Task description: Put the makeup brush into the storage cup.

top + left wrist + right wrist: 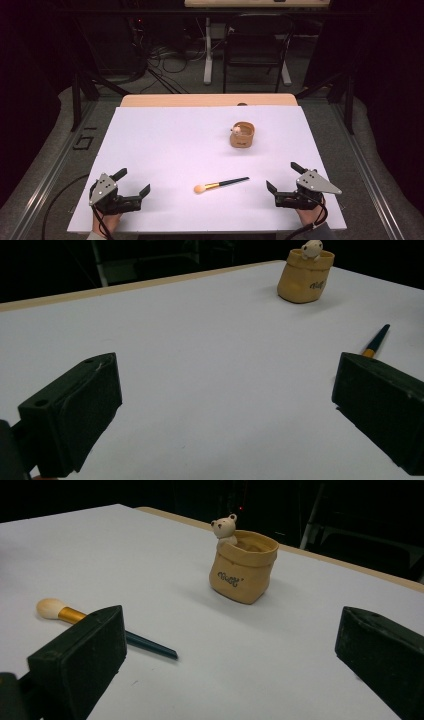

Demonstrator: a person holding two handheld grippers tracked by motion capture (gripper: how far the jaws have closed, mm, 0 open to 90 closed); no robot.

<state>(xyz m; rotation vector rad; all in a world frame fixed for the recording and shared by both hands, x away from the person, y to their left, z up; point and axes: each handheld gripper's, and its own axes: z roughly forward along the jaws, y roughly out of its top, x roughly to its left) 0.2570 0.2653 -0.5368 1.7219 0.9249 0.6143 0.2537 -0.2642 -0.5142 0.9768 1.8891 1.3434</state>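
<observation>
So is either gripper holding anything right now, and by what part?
Nothing is held. The left gripper and right gripper are both open, apart from the brush.

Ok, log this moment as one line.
left gripper: open, empty | right gripper: open, empty | makeup brush: flat on table, between grippers | bear pouch holder: upright, beyond brush
</observation>
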